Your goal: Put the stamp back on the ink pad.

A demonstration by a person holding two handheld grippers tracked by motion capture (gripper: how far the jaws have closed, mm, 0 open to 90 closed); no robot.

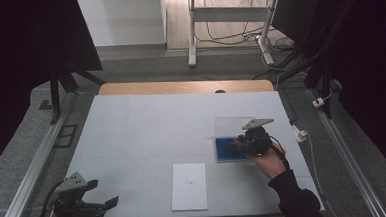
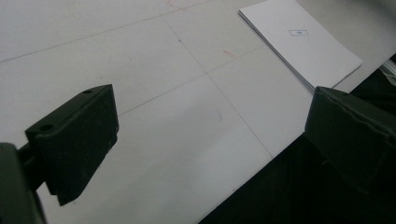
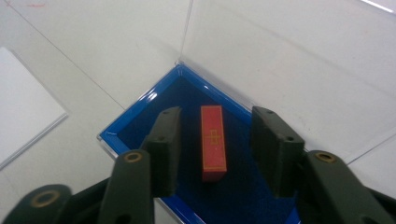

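Looking down from the high view, the white table (image 1: 147,136) carries a blue tray (image 1: 228,150) with a clear lid (image 1: 232,125) standing open at its far edge. The right gripper (image 1: 240,145) hangs over that tray, held by a hand in a dark sleeve. A white booklet (image 1: 189,186) lies on the table to the left of the tray and nearer the person, well apart from it. The left gripper (image 1: 106,205) sits farther left of the tray still, at the table's near edge, jaws spread, nothing between them. Beyond the table stand a white frame and loose cables on the floor.

From the left gripper view, the left gripper (image 2: 210,135) has its jaws wide apart over bare table and the dark drop past its edge. The booklet (image 2: 303,42) lies ahead toward the tray's side, untouched, with a small printed mark on it.

From the right gripper view, the right gripper (image 3: 215,149) points down into the tray (image 3: 140,119). A red block (image 3: 214,142) with a gold cross lies flat on the blue lining, between the jaws, which stand narrowly apart and clear of it on both sides. The lid (image 3: 261,51) rises behind the tray; the booklet (image 3: 23,102) shows left of it.
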